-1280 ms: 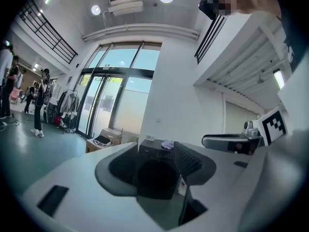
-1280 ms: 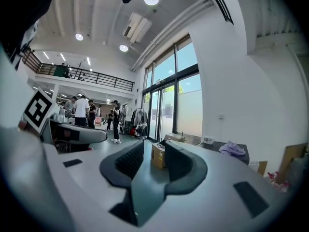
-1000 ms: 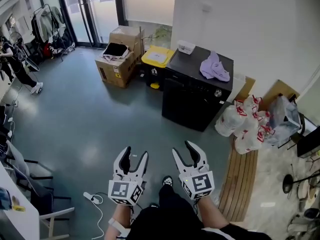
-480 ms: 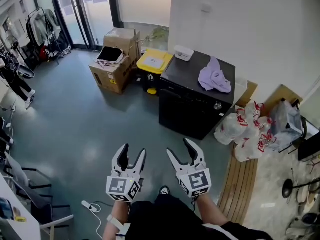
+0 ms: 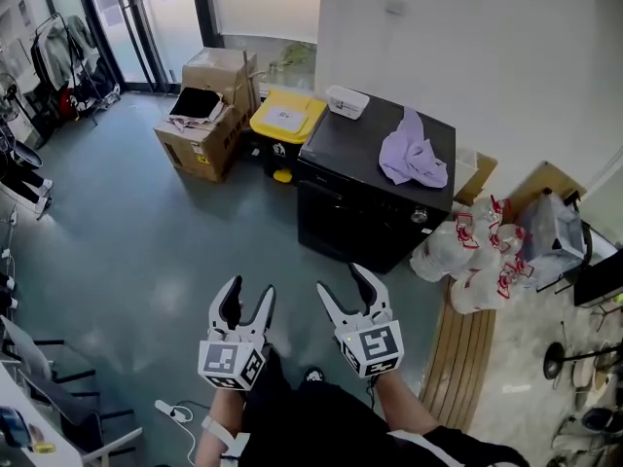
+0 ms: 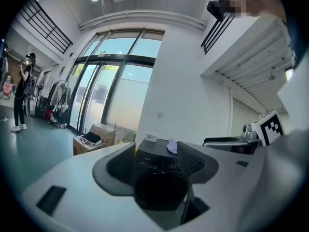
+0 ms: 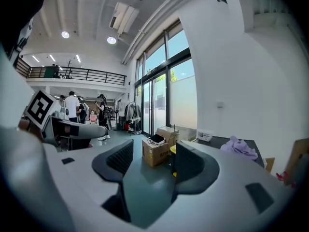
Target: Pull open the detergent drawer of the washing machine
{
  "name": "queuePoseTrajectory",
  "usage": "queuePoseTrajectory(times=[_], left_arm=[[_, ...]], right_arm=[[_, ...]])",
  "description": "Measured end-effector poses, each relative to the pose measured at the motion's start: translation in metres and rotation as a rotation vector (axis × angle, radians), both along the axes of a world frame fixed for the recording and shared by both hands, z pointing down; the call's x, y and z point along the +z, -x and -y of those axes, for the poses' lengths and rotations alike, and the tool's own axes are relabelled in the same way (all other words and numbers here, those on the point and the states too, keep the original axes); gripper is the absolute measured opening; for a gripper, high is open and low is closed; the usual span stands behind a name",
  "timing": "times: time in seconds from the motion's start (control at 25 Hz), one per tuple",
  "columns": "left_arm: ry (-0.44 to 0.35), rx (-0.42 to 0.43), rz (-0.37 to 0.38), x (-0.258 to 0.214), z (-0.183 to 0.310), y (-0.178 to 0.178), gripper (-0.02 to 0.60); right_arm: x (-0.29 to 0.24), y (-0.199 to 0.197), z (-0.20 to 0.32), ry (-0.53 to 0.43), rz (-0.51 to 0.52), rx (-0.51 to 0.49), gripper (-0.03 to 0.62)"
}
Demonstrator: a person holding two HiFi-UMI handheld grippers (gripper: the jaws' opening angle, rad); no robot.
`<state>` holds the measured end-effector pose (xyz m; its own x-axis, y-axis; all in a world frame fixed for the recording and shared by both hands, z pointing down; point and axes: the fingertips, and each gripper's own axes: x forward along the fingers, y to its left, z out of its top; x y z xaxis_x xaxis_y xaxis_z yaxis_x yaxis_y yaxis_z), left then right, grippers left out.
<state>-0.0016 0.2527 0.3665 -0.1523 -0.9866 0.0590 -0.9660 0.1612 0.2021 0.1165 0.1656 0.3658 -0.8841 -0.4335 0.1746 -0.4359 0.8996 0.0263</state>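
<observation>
Two empty: left claw point(image 5: 248, 292) released | right claw point(image 5: 343, 282) released | washing machine point(image 5: 360, 212) black, front-loading, lilac cloth point(image 5: 414, 156) on top.

the head view looks steeply down from high in front of the black box-shaped washing machine point(image 5: 350, 212), which stands well apart from the camera. the left gripper view sits low and faces that machine's front straight on, framed between its own jaws. the right gripper view, just beside it, aims left of the machine at the open brown cardboard box point(image 7: 155, 151), catching only the machine's top. all three views share machine and box.
</observation>
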Motion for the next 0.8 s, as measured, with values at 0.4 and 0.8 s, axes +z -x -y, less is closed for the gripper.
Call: queuePoseTrajectory(times=[0.4,0.8], left_arm=[[0.018,0.12,-0.002,0.004,0.096,0.091,0.265],[0.066,0.311,0.007,0.022,0.191,0.174,0.265]], right_arm=[[0.007,0.091,0.078,0.017,-0.025,0.094,0.273],[0.041,0.162,0.152,0.09,-0.09,0.275,0.273]])
